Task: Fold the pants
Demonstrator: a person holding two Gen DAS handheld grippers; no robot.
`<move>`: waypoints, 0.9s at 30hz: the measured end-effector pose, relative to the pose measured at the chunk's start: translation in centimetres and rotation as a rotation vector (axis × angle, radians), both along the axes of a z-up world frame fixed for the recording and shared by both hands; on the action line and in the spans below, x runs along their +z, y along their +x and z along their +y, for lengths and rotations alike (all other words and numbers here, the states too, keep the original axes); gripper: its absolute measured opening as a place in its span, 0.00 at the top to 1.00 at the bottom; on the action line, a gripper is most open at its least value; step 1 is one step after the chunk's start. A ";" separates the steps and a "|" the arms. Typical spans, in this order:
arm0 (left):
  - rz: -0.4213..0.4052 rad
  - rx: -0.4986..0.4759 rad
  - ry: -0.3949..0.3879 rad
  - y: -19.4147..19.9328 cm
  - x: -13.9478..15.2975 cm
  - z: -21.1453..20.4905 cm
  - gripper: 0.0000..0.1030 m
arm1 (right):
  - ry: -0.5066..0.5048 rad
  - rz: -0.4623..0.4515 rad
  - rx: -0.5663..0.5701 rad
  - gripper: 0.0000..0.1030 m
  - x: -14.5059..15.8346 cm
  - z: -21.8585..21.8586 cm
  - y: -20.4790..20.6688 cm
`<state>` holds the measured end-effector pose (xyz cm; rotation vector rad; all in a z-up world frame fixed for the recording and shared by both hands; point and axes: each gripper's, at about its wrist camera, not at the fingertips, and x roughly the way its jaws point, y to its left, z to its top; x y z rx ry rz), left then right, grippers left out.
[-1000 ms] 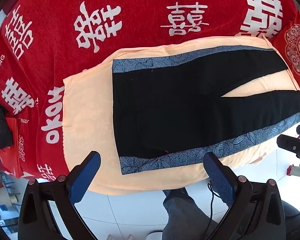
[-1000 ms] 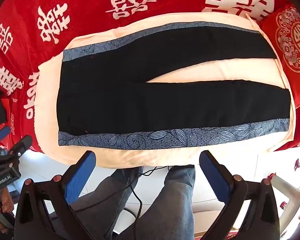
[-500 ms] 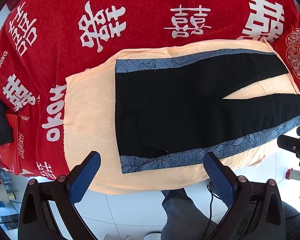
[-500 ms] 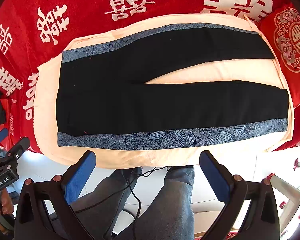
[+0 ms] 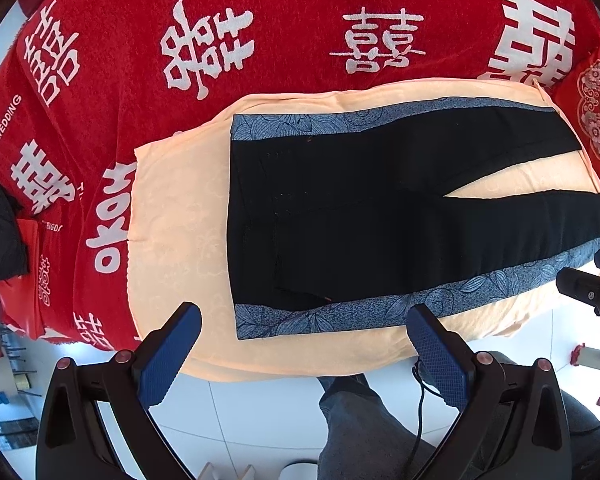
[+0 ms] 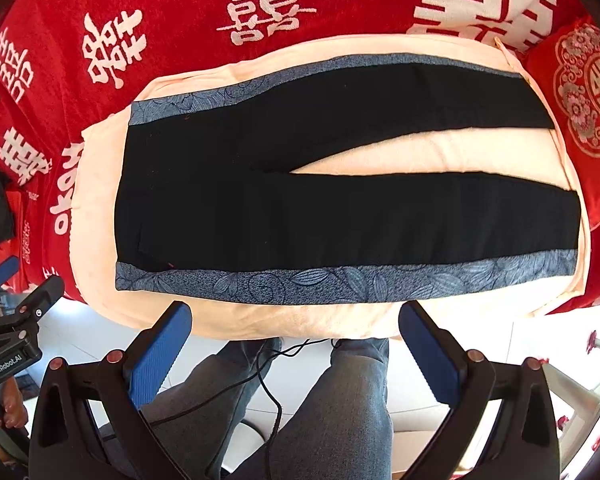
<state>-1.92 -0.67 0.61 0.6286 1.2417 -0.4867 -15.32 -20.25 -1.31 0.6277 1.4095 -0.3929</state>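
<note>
Black pants (image 5: 364, 216) with blue leaf-patterned side stripes lie flat and unfolded on a peach cloth (image 5: 172, 224), waist to the left, both legs spread apart to the right. They also show in the right wrist view (image 6: 340, 208). My left gripper (image 5: 304, 344) is open and empty, above the near edge by the waist end. My right gripper (image 6: 296, 340) is open and empty, above the near edge by the middle of the near leg. Neither touches the pants.
The peach cloth (image 6: 96, 200) lies on a red blanket (image 5: 260, 20) with white characters. A red embroidered cushion (image 6: 588, 100) sits at the right. The person's jeans-clad legs (image 6: 340, 408) and a black cable (image 6: 268, 380) are below, over white floor tiles.
Both grippers have drifted slightly; the pants sit a little lower and nearer in the left view. Nothing was grasped or moved.
</note>
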 end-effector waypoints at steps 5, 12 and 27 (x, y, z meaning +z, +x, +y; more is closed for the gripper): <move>-0.005 0.049 0.007 -1.7 0.1 -0.7 0.00 | -0.006 -0.012 0.032 0.00 0.5 -1.3 -0.8; 0.044 0.195 -0.055 -4.8 0.3 -0.6 0.00 | -0.006 0.001 0.109 0.00 0.3 -3.0 -2.9; 0.118 0.233 -0.064 -4.8 -3.1 2.3 0.00 | -0.017 0.040 0.139 0.00 -2.9 -1.0 -2.1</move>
